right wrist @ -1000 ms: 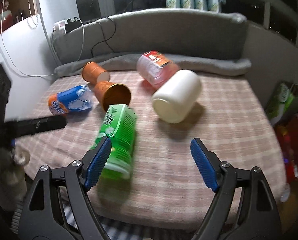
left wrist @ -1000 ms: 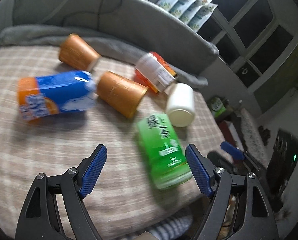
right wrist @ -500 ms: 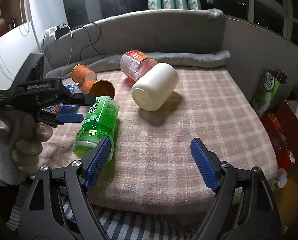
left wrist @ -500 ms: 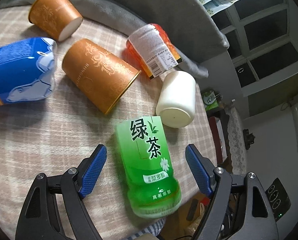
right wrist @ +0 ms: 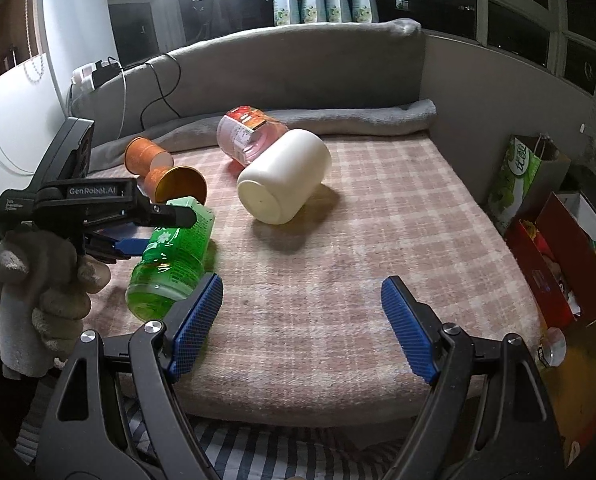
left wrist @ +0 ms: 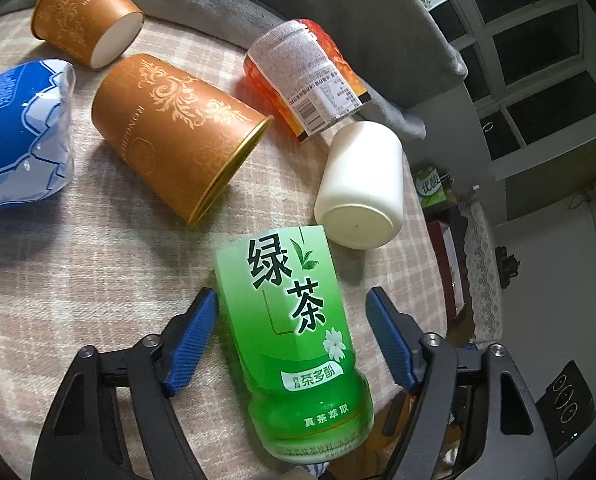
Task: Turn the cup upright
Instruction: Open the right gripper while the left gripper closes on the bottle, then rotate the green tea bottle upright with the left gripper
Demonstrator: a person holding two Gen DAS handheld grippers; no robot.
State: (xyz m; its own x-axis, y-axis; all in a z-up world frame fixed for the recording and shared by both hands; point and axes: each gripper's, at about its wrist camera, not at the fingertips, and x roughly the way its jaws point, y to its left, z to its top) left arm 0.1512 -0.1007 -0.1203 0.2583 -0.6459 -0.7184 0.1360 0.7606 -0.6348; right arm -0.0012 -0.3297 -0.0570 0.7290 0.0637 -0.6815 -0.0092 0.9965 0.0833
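A green tea cup (left wrist: 294, 340) lies on its side on the plaid blanket (left wrist: 78, 280), base toward the front edge. My left gripper (left wrist: 292, 338) is open and straddles it, blue pads on each side, the left pad close to the cup wall. In the right wrist view the same green cup (right wrist: 174, 256) lies at the left with the left gripper (right wrist: 138, 232) over it. My right gripper (right wrist: 302, 324) is open and empty above the blanket's front edge, right of the cup.
Also lying on the blanket: a white cup (left wrist: 362, 188), two brown paper cups (left wrist: 178, 136) (left wrist: 86, 16), an orange-labelled jar (left wrist: 306, 80) and a blue cup (left wrist: 18, 140). A grey cushion wall (right wrist: 298, 64) stands behind. Bags and boxes (right wrist: 550, 224) sit on the floor at right.
My left gripper has moved forward and down over the green cup, which now sits between its open fingers. The right gripper has pulled back slightly.
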